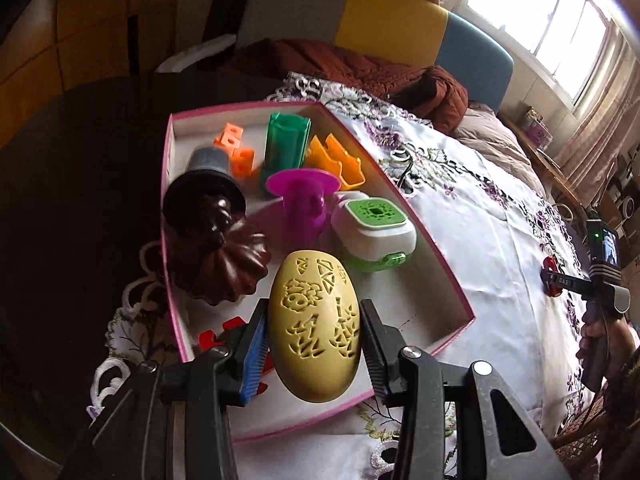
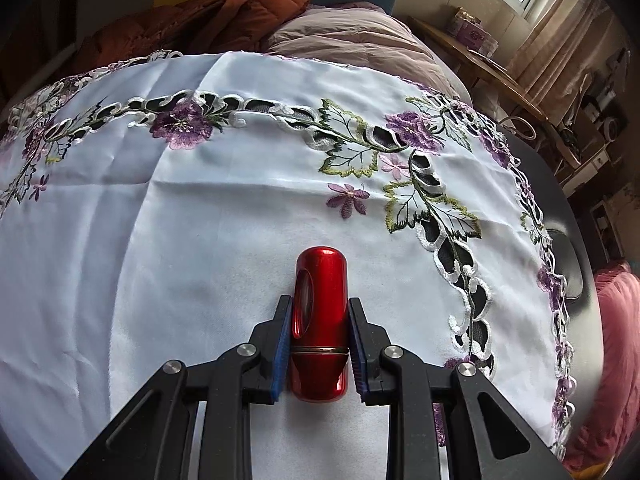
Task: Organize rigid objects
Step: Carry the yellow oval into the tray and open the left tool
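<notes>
My left gripper (image 1: 314, 304) is shut on a yellow carved egg (image 1: 316, 344) and holds it upright over the near part of a pink-edged box (image 1: 248, 114). In the box lie a dark brown fluted mould (image 1: 224, 268), a magenta figure (image 1: 302, 204), a white and green case (image 1: 374, 232), a green container (image 1: 286, 140), orange pieces (image 1: 336, 160), a grey cup (image 1: 208, 160) and red pieces (image 1: 212, 338). My right gripper (image 2: 319, 301) is shut on a red metal capsule (image 2: 320, 320) low over the white embroidered cloth (image 2: 160, 220); whether the capsule touches the cloth I cannot tell.
The cloth covers a dark round table (image 1: 80, 160). A person's hand (image 1: 596, 340) carries the right gripper at the right edge of the left wrist view. Behind lie a rust-brown jacket (image 1: 360, 68) and bedding (image 2: 352, 40). A pink cushion (image 2: 612, 360) sits at right.
</notes>
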The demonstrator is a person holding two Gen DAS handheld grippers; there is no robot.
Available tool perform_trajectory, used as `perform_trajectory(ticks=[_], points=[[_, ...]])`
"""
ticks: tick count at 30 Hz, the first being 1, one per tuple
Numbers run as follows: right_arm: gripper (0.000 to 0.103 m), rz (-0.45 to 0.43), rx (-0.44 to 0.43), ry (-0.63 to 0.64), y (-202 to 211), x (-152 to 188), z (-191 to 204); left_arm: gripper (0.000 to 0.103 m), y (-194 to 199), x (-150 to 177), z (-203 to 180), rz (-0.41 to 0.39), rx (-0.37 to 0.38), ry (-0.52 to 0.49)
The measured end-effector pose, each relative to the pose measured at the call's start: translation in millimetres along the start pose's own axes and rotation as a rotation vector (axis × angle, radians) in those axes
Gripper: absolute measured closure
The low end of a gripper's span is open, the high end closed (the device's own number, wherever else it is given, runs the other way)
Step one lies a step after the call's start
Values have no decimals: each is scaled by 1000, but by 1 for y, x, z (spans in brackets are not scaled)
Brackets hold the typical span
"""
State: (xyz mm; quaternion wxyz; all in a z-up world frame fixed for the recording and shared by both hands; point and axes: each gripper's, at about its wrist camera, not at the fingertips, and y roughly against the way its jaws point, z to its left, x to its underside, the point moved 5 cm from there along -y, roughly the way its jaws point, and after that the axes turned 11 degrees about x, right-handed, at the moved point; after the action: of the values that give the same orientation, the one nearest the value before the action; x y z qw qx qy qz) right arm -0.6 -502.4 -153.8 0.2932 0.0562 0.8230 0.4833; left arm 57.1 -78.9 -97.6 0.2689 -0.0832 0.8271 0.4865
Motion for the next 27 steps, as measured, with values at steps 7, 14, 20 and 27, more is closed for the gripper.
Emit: perform_trajectory(ticks=[7, 14, 20, 27], points=[[77, 3, -5, -1, 0, 0, 0, 60, -24, -3, 15, 36, -14, 29], [77, 4, -7, 2, -1, 0, 0, 61, -31, -13, 20, 21, -47, -2], [77, 5, -8, 0, -1, -1, -1, 58, -19, -10, 16, 10, -51, -26], [77, 2, -33, -20, 0, -3, -2, 58, 14, -11, 6, -76, -68, -87]])
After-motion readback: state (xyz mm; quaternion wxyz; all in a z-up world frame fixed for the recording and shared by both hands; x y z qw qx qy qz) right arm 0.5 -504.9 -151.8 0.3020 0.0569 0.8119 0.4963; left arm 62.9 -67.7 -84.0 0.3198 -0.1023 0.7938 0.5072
